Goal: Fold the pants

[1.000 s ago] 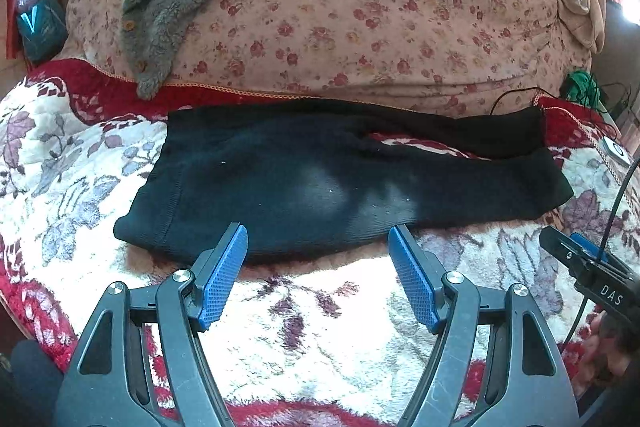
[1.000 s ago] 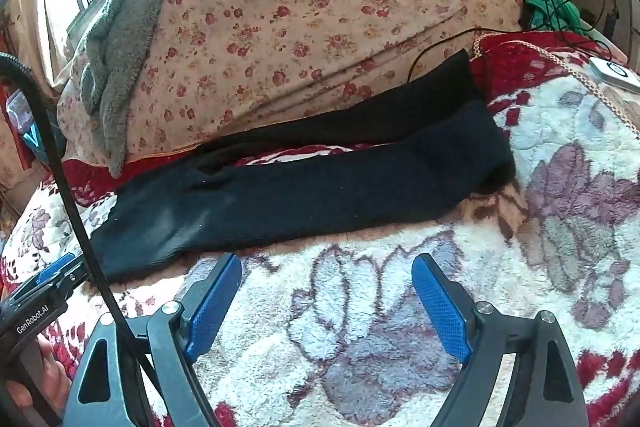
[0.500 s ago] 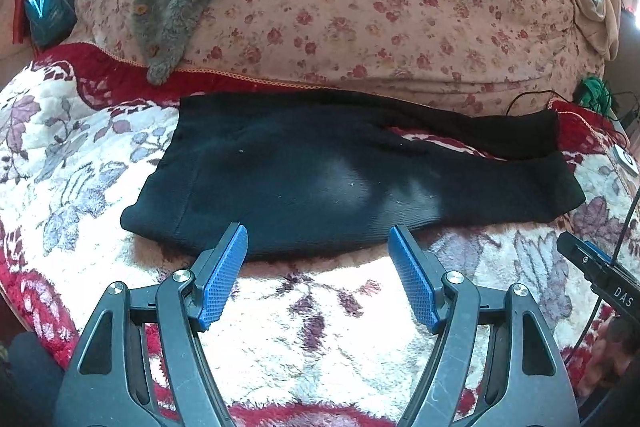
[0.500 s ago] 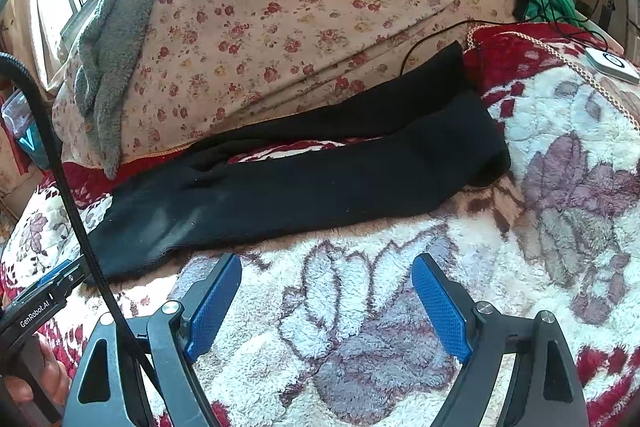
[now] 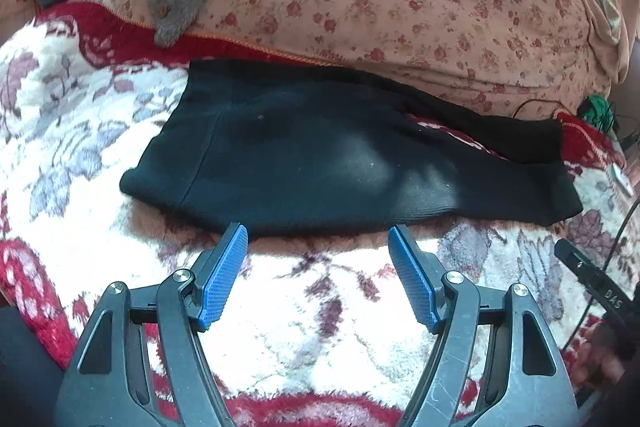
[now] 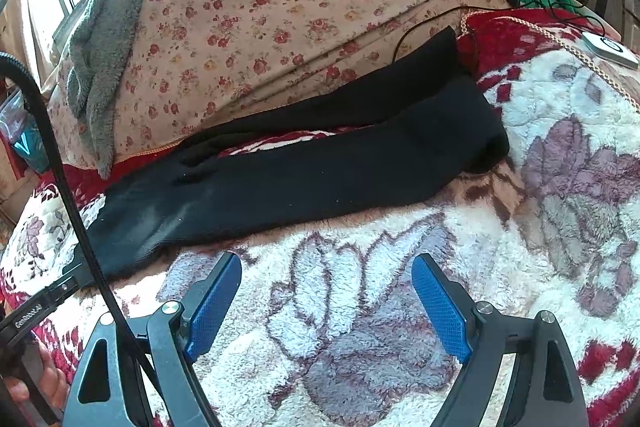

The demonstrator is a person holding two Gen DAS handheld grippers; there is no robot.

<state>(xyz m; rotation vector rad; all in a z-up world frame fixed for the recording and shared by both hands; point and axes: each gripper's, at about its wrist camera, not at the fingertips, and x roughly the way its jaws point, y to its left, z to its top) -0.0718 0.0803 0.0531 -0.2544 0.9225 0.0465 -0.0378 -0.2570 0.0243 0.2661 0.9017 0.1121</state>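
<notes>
Crosswise ahead of both gaping, empty tools lie the pants [image 5: 320,155], waistband toward left tool [image 5: 318,251], cuffs toward right tool [image 6: 326,281], left nearer the cloth.

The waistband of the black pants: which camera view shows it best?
The left wrist view. There the waistband of the black pants lies in full sight, with its seam, beyond the open left claw. The right wrist view shows mainly the legs; a black cable crosses the waist end.
</notes>
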